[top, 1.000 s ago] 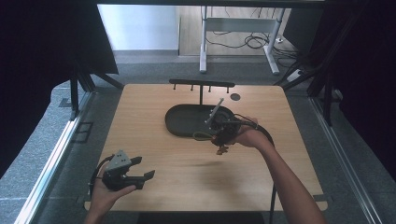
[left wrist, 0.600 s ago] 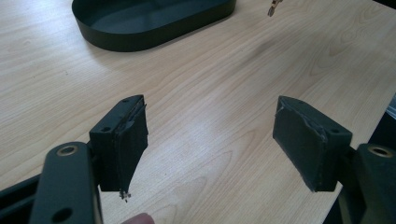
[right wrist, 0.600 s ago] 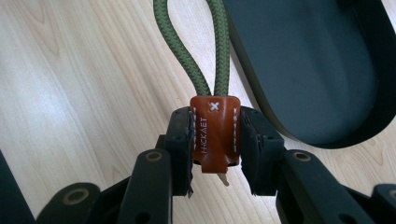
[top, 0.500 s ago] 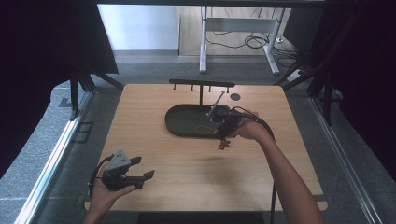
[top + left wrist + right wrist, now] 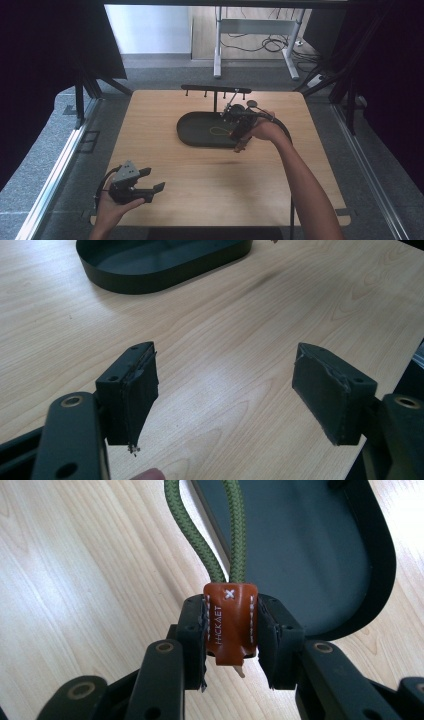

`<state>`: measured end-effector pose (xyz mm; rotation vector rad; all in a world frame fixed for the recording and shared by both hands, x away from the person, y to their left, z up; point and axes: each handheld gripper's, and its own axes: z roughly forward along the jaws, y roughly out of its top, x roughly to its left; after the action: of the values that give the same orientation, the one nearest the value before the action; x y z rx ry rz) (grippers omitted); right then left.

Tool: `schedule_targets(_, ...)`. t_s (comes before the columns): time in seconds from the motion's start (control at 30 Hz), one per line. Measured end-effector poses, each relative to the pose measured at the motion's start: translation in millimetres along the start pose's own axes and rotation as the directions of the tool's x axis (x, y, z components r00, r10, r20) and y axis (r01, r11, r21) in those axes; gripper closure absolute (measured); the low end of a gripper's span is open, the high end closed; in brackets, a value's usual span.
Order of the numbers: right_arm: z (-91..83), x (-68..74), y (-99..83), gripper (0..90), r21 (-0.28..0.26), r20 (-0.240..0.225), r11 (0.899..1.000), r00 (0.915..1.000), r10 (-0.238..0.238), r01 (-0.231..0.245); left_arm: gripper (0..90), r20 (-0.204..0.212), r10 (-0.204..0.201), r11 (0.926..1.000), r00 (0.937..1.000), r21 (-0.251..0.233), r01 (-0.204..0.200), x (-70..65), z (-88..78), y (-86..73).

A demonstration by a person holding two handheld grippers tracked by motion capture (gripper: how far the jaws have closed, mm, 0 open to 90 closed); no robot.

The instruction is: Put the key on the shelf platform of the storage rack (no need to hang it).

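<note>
A brown leather tag (image 5: 230, 625) with white stitching is pinched between the pads of my right gripper (image 5: 231, 630), which is shut on it. A green braided cord (image 5: 227, 535) loops out of the tag's top, away from the camera. In the high view my right gripper (image 5: 236, 135) hovers over the right end of the black oval tray (image 5: 190, 140), and the thin cord loop (image 5: 218, 131) shows over the tray floor. My left gripper (image 5: 152, 180) rests near the table's front left corner. Its jaws stand open with nothing between them (image 5: 225, 370).
A black bar with several pegs on a post (image 5: 216, 90) stands behind the tray. A small dark disc (image 5: 251, 104) lies at the back right. Light wooden tabletop (image 5: 210, 180) spreads between the tray and the front edge. The tray's wall (image 5: 150, 275) is far ahead of my left gripper.
My right gripper has carried the tag a little toward the back of the table, over the tray's right end. The left gripper has stayed put.
</note>
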<state>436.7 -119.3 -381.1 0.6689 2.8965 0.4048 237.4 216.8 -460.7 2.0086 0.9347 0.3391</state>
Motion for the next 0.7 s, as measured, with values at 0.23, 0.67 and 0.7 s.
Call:
schedule_targets(0.23,0.6,-3.7,8.2,66.3,0.010,0.007,1.000,0.9999,0.009,-0.010,26.6,0.001,-0.004,1.0000,1.0000,-0.003,0.004,0.4,0.1,-0.2)
schedule_targets(0.67,-1.0,-14.7,18.1,66.3,0.005,0.015,1.000,0.9998,0.015,-0.015,26.7,0.000,-0.005,0.9999,1.0000,-0.011,0.005,1.4,-1.0,-0.2)
schedule_targets(0.7,-0.4,-15.9,18.7,66.3,0.004,0.014,1.000,0.9997,0.017,-0.017,26.7,0.001,-0.005,0.9999,1.0000,-0.010,0.005,1.3,-0.9,-0.2)
